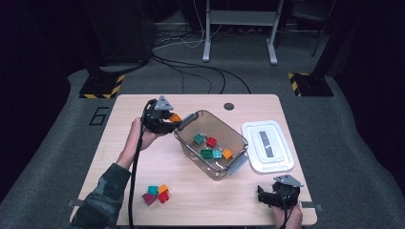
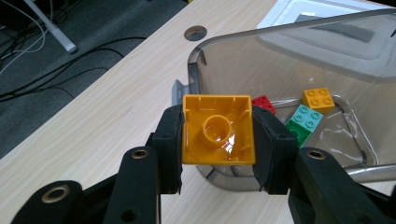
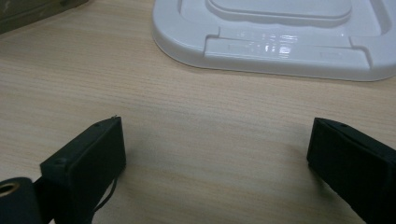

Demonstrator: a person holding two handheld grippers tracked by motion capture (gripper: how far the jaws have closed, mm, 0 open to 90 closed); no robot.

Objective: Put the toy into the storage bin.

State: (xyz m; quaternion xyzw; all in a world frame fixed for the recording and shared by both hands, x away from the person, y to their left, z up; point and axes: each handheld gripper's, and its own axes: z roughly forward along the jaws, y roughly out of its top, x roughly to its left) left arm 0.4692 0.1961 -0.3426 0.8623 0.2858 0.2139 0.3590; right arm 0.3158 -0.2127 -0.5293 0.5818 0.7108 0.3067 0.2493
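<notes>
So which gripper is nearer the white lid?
Right. The right gripper sits open on the table just in front of the white lid. The left gripper, shut on an orange brick, is beyond the clear bin from it.

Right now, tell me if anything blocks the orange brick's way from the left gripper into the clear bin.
Nothing visible does. The left gripper holds the orange brick just outside the clear bin, near its rim. The bin is open on top; its white lid lies apart on the table.
</notes>
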